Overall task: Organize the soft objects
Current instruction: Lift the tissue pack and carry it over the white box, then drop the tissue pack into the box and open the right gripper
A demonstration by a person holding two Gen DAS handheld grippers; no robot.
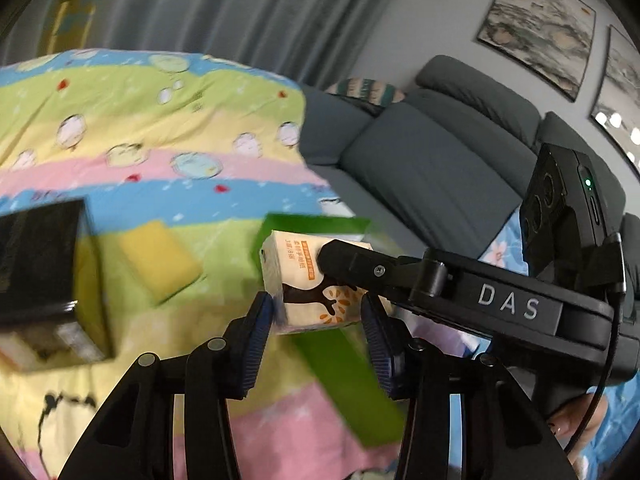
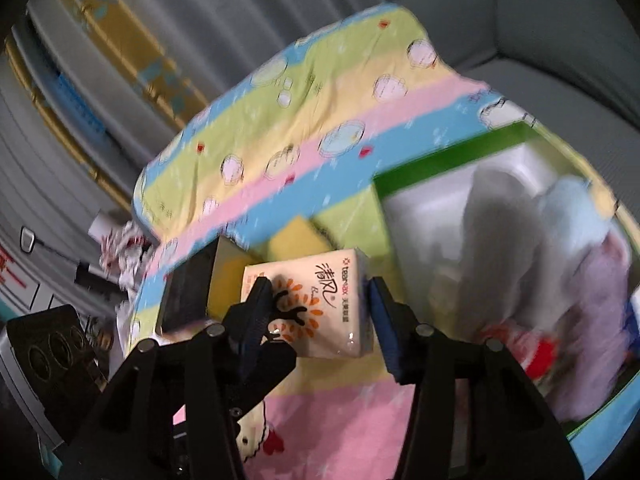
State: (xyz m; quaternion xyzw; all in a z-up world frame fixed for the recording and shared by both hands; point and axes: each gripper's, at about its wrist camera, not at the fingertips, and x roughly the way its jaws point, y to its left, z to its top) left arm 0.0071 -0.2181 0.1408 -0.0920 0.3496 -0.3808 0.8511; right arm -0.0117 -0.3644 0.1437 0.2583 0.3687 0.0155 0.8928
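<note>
A cream tissue pack [image 1: 304, 284] with a tree print sits between both pairs of fingers above the striped blanket [image 1: 160, 128]. My left gripper [image 1: 318, 312] has its pads on either side of the pack's near end. My right gripper [image 2: 320, 300] also spans the pack [image 2: 316, 304]; its finger [image 1: 360, 268] lies across the pack in the left wrist view. A green-rimmed box [image 2: 440, 156] holds soft cloth items [image 2: 560, 240]. A yellow sponge [image 1: 160, 260] lies on the blanket.
A black and yellow box [image 1: 44, 280] stands at the left on the blanket. A grey sofa [image 1: 440, 160] runs along the right. Grey curtains [image 1: 220, 8] hang behind. The frames are motion-blurred.
</note>
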